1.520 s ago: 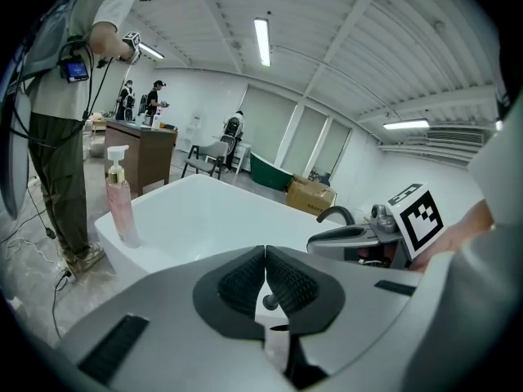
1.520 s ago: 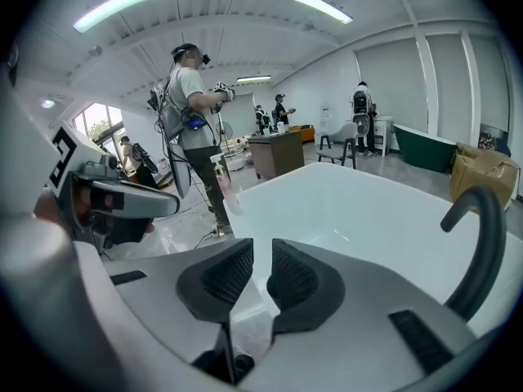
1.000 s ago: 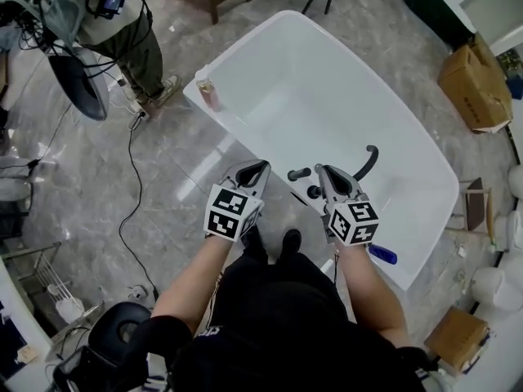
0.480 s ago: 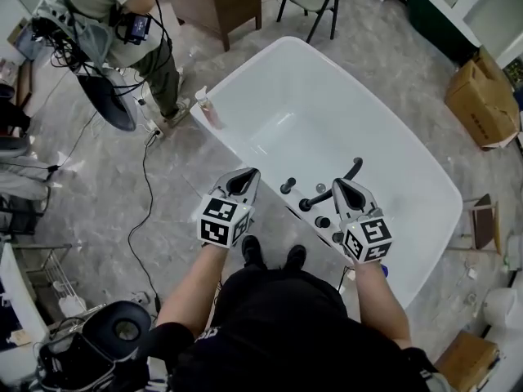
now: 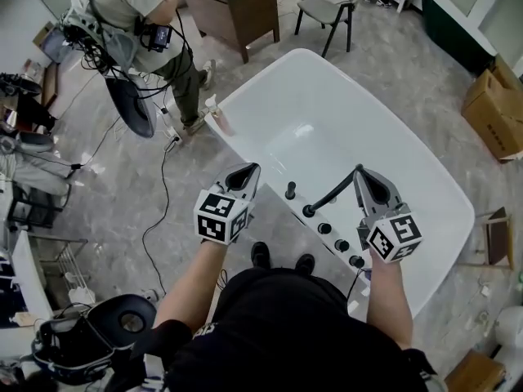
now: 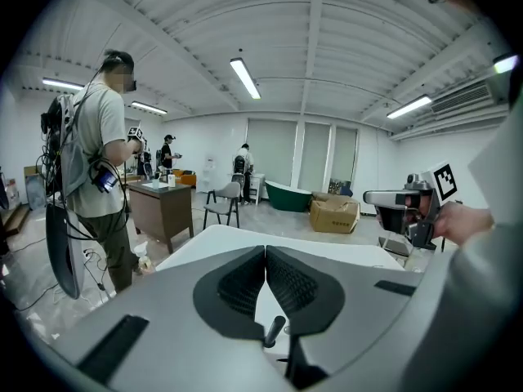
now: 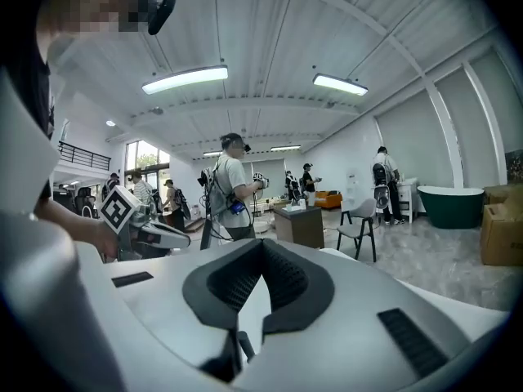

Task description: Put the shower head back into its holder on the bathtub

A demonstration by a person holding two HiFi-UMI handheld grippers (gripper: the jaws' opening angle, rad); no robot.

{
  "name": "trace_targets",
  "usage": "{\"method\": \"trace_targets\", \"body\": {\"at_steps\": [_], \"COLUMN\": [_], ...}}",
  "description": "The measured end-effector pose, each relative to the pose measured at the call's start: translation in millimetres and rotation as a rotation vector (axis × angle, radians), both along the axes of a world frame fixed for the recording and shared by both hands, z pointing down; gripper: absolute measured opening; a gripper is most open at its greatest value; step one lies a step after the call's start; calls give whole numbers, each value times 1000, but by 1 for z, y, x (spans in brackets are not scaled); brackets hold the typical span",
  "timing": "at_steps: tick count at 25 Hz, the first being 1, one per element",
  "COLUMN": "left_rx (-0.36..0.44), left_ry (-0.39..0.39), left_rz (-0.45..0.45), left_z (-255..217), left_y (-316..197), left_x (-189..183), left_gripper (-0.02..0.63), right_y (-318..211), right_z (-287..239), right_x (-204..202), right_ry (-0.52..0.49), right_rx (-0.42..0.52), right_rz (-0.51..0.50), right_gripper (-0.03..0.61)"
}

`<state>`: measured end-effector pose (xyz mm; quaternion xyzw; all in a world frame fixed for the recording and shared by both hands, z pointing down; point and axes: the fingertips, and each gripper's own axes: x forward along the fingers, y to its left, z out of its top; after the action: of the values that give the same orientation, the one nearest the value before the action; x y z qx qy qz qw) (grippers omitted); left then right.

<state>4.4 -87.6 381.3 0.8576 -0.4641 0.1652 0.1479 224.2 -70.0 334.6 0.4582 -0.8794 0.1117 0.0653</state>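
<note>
A slim black shower head [image 5: 290, 190] stands upright on the near rim of the white bathtub [image 5: 245, 88], beside the base of a curved black spout [image 5: 331, 193] and a row of black knobs [image 5: 341, 245]. My left gripper [image 5: 245, 170] hovers above the rim just left of the shower head, jaws shut and empty. Through the gap under the left gripper [image 6: 265, 247] the black shower head [image 6: 274, 333] shows below. My right gripper [image 5: 359, 172] hangs over the tub by the spout's tip. Seen along its own jaws, the right gripper [image 7: 263, 243] is shut with nothing between them.
A soap bottle [image 5: 219, 119] stands on the tub's far left corner. A person [image 5: 131, 15] hung with equipment stands on the floor beyond it, near a brown desk [image 5: 233, 6] and a chair [image 5: 327, 6]. Cardboard boxes [image 5: 494, 113] sit right of the tub; a cable [image 5: 159, 211] trails on the floor.
Both grippers have lifted away from the fixtures on the rim. The right one has drawn off to the right, and the two now stand wider apart.
</note>
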Motion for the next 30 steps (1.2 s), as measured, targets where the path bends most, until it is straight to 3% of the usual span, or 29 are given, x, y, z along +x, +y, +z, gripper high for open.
{"method": "trace_targets", "body": {"at_steps": [8, 15, 22, 30], "left_rx": [139, 229, 255, 226], "left_ry": [-19, 37, 53, 62], "left_rz": [33, 8, -31, -28], "left_z": [-59, -99, -111, -102], "left_y": [-26, -31, -24, -21], "left_x": [15, 12, -8, -11], "left_gripper": [18, 18, 18, 18], "right_y": [-14, -10, -4, -3], "right_z": [-46, -89, -116, -100], "right_x": [-6, -17, -24, 0], "right_ry": [-71, -146, -162, -168], "right_rx": [98, 195, 229, 210], "right_rz": [-16, -73, -101, -10], "right_gripper": [12, 12, 12, 11]}}
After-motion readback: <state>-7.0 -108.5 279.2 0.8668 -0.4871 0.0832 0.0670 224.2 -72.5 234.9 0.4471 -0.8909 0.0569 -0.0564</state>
